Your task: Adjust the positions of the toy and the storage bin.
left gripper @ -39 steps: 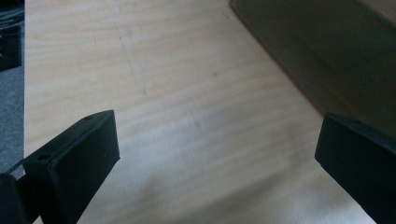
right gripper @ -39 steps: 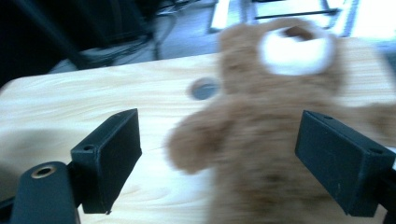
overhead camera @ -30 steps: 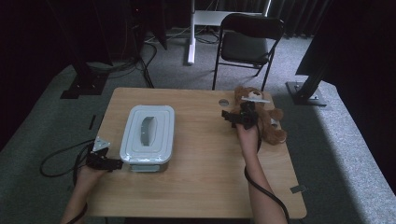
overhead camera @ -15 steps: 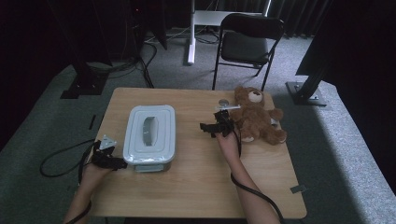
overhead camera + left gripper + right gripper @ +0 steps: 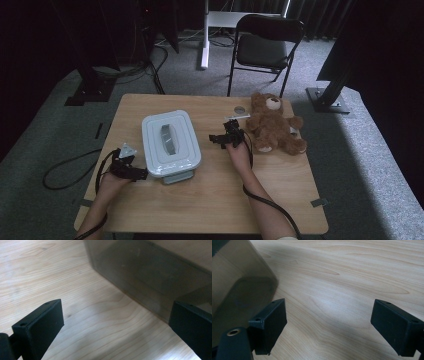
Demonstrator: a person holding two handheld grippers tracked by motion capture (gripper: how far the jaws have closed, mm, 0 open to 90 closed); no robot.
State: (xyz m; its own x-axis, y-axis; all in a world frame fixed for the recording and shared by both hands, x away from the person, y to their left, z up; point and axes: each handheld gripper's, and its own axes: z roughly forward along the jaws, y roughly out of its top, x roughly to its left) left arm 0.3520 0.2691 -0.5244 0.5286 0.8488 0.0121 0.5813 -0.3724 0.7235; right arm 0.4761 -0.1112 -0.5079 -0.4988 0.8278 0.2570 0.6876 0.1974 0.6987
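The pale grey rectangular plastic storage box, its ribbed lid shut and a darker handle sunk in the middle, sat on the left half of the light wooden counter, and both tools were closing on it from opposite sides. The left gripper lay at the box's near left corner, its jaws spread wide with nothing between them; in the left gripper view the smoky, translucent wall of the box stood just ahead of them. The right gripper hovered a little off the box's right side, jaws likewise wide apart and empty, with the box wall at the edge of its view. A brown plush teddy bear lay on its back near the counter's far right corner, apart from either tool. Judging by this, the work had barely begun: the lid seemed fully seated, neither side was gripped, and everything from taking hold onward remained.
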